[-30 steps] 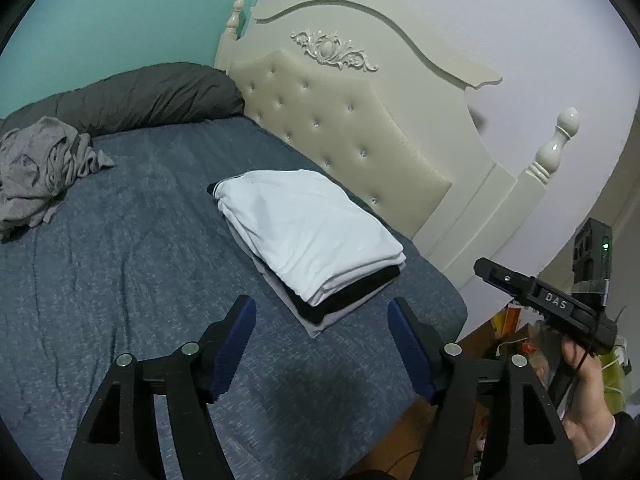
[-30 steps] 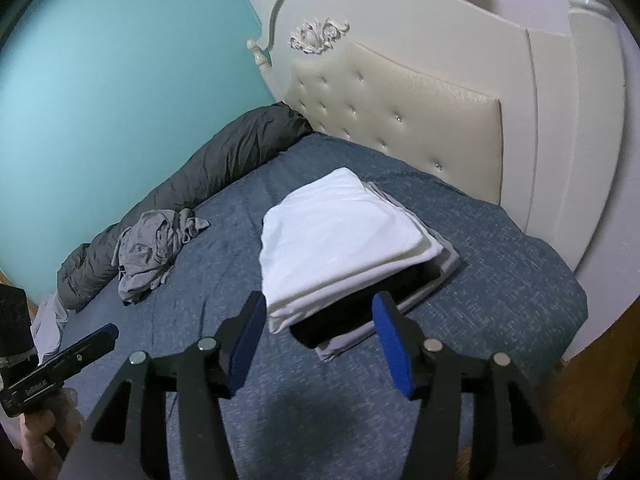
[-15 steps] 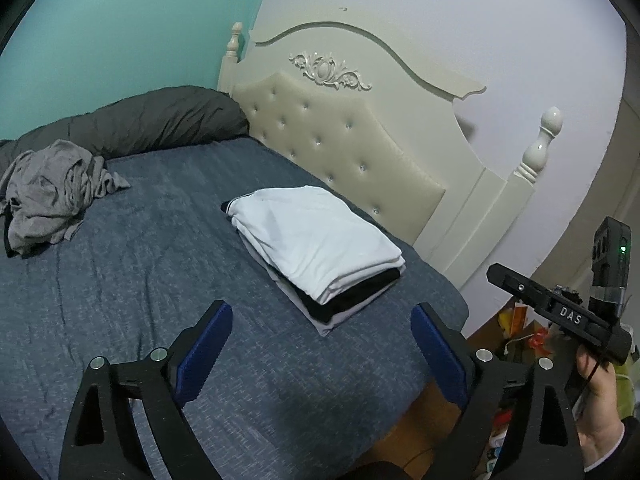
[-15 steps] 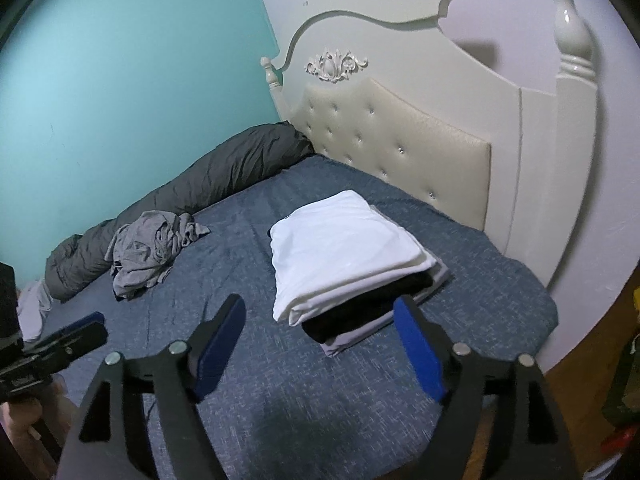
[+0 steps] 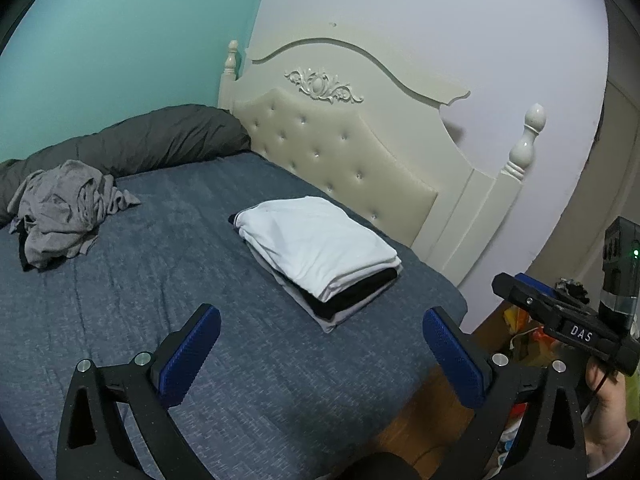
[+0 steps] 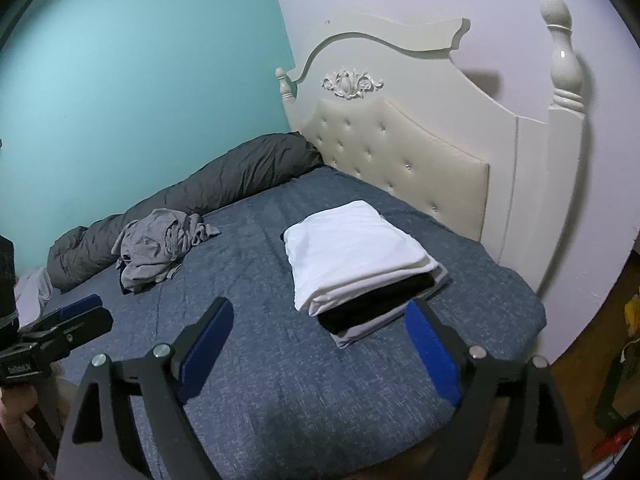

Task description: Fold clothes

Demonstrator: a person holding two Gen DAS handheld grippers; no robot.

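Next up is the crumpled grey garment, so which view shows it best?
The left wrist view: the crumpled grey garment appears larger and unobstructed on the bed, beside the dark duvet roll. The right wrist view shows it whole too, but smaller.

My left gripper (image 5: 320,340) and right gripper (image 6: 320,340) are black plastic frames with ribbed blue pads (image 5: 192,354), silver screws, a white "DAS" marking and my dark sleeve (image 5: 624,446).

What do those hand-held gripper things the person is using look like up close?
Each is a black frame of two angular, cut-out arms with silver bolts and blue ribbed pads on the fingers. The left hand-held gripper and right hand-held gripper match. White letters "DAS" mark the right one's side, a green light glows above, and a dark sleeve shows.
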